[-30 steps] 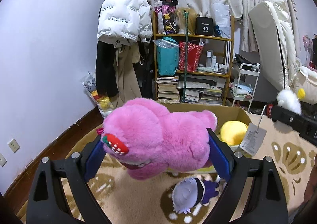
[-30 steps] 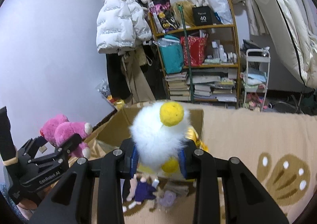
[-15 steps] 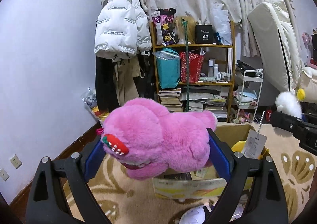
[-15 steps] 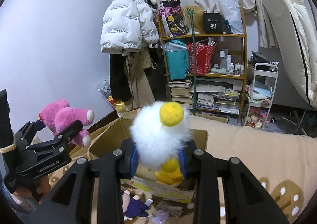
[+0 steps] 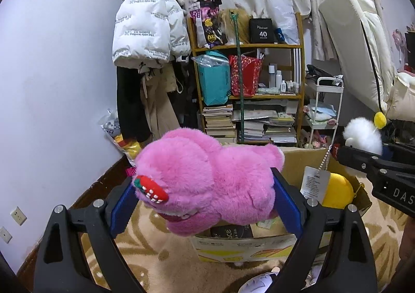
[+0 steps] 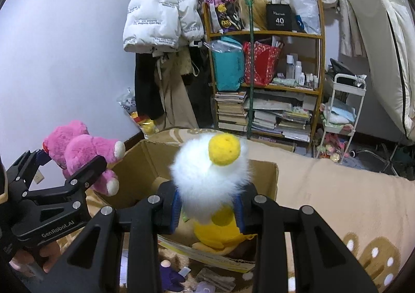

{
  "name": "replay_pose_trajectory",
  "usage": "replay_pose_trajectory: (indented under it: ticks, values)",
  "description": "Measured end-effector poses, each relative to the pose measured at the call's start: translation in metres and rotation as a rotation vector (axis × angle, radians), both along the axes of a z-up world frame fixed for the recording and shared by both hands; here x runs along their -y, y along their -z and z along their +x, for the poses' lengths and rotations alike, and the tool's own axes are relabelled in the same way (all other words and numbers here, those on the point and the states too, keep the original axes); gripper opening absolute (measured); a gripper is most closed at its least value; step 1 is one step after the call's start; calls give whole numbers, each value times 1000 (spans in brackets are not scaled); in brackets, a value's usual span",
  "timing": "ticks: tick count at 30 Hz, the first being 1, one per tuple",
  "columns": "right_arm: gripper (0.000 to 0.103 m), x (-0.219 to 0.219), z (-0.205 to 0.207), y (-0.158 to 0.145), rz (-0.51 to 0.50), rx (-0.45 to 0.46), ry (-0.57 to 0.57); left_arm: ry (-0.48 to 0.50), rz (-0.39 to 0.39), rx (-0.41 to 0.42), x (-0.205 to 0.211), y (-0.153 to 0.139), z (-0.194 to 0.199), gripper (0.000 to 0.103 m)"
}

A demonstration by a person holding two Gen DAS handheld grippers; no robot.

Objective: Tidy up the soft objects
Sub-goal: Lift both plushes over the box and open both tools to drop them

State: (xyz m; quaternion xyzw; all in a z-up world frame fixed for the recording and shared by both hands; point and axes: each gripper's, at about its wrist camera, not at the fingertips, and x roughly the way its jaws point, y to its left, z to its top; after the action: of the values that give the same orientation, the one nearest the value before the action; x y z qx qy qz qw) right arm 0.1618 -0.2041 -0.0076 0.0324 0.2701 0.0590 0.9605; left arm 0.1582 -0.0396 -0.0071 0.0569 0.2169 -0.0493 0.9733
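Observation:
A big pink plush bear (image 5: 207,179) with a red strawberry tag is clamped between the blue pads of my left gripper (image 5: 205,199), held in the air just left of an open cardboard box (image 5: 298,163). The same bear (image 6: 83,148) shows at the left in the right wrist view. My right gripper (image 6: 207,208) is shut on a white fluffy plush (image 6: 210,176) with a yellow knob, held over the box (image 6: 269,173). A yellow plush (image 5: 339,190) lies inside the box. A paper tag (image 5: 313,184) hangs from the right-hand toy.
The box stands on a beige patterned rug (image 6: 337,202). Small dolls lie on the rug (image 6: 171,274) in front of the box. Behind are a wooden shelf (image 5: 249,91) of books and bags, hanging coats (image 5: 150,34), a white cart (image 5: 326,106) and a propped mattress (image 5: 363,47).
Both grippers have drawn back and lower from the box with their toys still clamped; the box now sits farther ahead, and the dolls on the rug have slid to the frame bottom.

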Motion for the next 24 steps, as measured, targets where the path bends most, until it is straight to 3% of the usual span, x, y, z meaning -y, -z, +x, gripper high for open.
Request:
replay_pose_trajectory:
  ticks: [15, 24]
  values:
    - [35, 3, 7, 24, -37, -47, 66, 24, -22, -69, -3, 20, 15, 92]
    - [35, 4, 9, 19, 66, -37, 17, 35, -18, -130, -1, 30, 22, 93]
